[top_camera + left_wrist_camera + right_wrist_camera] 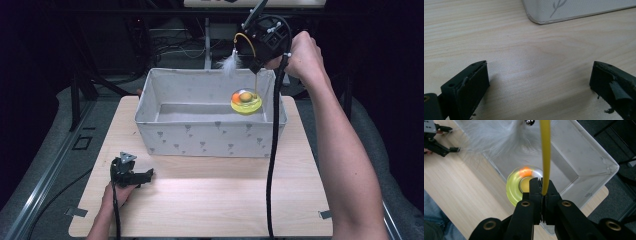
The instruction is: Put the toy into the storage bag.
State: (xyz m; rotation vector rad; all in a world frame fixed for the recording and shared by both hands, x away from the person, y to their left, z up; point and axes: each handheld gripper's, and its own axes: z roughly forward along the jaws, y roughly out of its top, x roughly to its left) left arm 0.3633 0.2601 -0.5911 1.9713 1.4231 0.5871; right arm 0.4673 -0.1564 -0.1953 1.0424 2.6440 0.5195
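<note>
My right gripper (254, 66) hangs above the far right part of a grey fabric bin (210, 132), shut on the thin yellow rod (545, 157) of a cat toy. In the right gripper view its jaws (541, 185) pinch the rod. The toy's yellow-green disc base (246, 102) with an orange ball dangles below, over the bin's inside, blurred (514, 187). A white feather (230, 62) hangs from the rod's curved top (491, 137). My left gripper (146, 175) rests on the wooden table in front of the bin's left corner, jaws (539, 75) wide open with nothing between them.
The bin (594, 162) stands at the far middle of the light wooden table (210, 200); its near corner (574, 10) lies just ahead of my left gripper (439, 147). A black cable (272, 150) trails from the right gripper across the bin's right end. Dark floor surrounds the table.
</note>
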